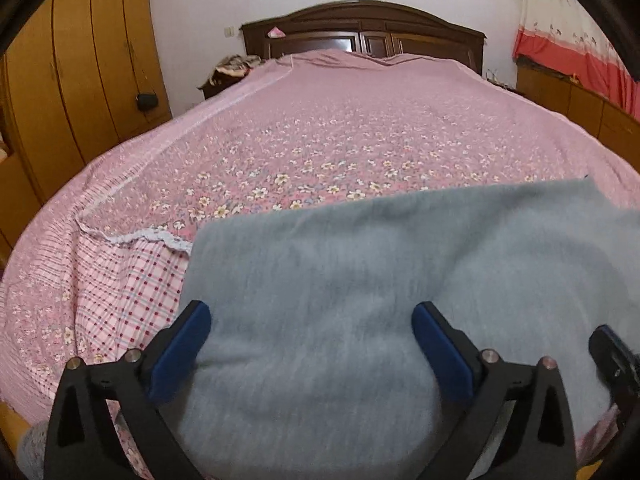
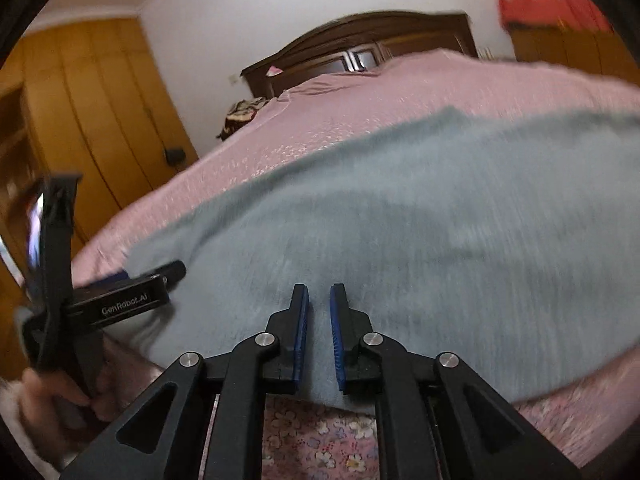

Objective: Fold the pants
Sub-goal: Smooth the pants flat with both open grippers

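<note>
Grey pants (image 1: pixel 380 280) lie folded flat on the near end of a bed with a pink floral cover (image 1: pixel 320 140). My left gripper (image 1: pixel 312 312) hovers over their left part, blue pads spread wide with nothing between them. In the right wrist view the same pants (image 2: pixel 400 220) look blurred. My right gripper (image 2: pixel 319 292) sits over their near edge, its jaws a narrow gap apart with grey cloth showing through the gap. The left gripper (image 2: pixel 120 292), held by a hand (image 2: pixel 52 396), reaches over the pants' left edge. The right gripper (image 1: pixel 612 356) shows at the right rim.
A pink checked sheet (image 1: pixel 132 292) shows at the bed's near left corner. Wooden wardrobes (image 1: pixel 80 80) stand to the left and a dark headboard (image 1: pixel 360 28) at the far end. A low wooden cabinet (image 1: pixel 580 108) and a red curtain (image 1: pixel 580 52) are on the right.
</note>
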Motion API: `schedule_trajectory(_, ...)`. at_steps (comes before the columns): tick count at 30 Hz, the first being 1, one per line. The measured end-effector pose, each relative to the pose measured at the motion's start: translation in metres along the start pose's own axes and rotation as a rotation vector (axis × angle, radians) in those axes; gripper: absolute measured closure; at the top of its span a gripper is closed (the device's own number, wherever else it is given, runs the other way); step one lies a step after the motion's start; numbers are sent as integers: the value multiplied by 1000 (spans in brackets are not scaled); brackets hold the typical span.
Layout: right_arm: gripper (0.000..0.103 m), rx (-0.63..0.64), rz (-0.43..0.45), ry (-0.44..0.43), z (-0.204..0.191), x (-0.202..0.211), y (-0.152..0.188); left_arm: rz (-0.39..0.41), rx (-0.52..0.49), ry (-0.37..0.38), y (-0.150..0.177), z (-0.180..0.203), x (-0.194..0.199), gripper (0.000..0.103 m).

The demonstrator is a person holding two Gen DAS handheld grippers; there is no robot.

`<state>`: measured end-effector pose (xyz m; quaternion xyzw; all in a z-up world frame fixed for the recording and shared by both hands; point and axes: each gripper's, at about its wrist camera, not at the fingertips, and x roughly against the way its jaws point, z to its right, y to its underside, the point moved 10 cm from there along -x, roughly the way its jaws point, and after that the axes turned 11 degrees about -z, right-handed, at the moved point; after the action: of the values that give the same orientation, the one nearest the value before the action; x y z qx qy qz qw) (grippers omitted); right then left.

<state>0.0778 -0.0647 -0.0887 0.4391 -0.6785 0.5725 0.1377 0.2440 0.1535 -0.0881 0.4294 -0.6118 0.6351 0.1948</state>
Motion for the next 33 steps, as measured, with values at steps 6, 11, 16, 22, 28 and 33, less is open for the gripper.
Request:
schedule_trajectory(6,89,-69,6,-49,5,1,8,3,18,7,1,0,0,0)
schedule_trajectory(11,75,-76,-5,-112,-2,-2,4,9,19,4,2,0,1,0)
schedule_trajectory(16,74,-40,-6,-31,-10,-4,2,14,23,13,2,-2,1,0)
schedule_trajectory(22,69,-53,-40,-32,-17,2,0,85,23,-15,-2,-2,24,1)
schedule_trajectory(28,59,-255,-38,-172,17,52,-22,324,-31,-2,-24,25,113,0)
schedule_trajectory(33,55,-490,-41,-408,54,103,-24,351,-171,135,-19,92,147,0)
